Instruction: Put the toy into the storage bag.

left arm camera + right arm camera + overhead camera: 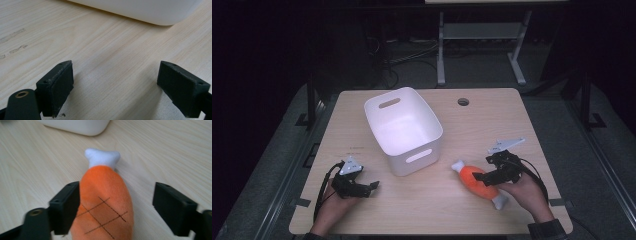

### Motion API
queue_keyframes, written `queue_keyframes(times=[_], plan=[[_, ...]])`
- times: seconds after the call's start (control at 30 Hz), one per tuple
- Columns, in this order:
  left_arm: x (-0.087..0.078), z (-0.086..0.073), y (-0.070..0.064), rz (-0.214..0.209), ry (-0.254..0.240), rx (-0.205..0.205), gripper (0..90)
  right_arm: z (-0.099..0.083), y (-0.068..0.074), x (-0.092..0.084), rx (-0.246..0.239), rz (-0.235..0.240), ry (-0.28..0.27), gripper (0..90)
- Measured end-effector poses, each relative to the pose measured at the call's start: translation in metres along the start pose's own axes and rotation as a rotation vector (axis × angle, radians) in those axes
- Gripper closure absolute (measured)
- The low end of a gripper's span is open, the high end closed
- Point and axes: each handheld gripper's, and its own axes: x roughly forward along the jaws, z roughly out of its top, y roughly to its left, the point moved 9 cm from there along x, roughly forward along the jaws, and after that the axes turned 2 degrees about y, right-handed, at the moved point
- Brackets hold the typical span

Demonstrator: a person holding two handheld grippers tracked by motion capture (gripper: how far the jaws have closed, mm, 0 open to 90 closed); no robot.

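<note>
Jaws of the right gripper [116, 207] stood wide around the plush drumstick [105, 202] lying on the surface [162, 150], unclenched; left gripper [115, 87] gaped empty, white bin [404, 130] just ahead.

White bin [403, 131] on wooden table [362, 200]

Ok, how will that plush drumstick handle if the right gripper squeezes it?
The plush drumstick looks like soft fleece, so it probably squashes and weighs little. Lying flat on the table, it seems unlikely to roll. The right gripper straddles it with one pad clearly apart.
</note>
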Motion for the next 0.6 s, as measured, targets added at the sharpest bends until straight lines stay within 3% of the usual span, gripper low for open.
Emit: queue_keyframes(times=[0.6], plan=[[0.000, 0.000, 0.000, 0.000, 0.001, 0.002, 13.0, -0.007, 0.011, 0.025, -0.017, 0.009, 0.121, 3.3]])
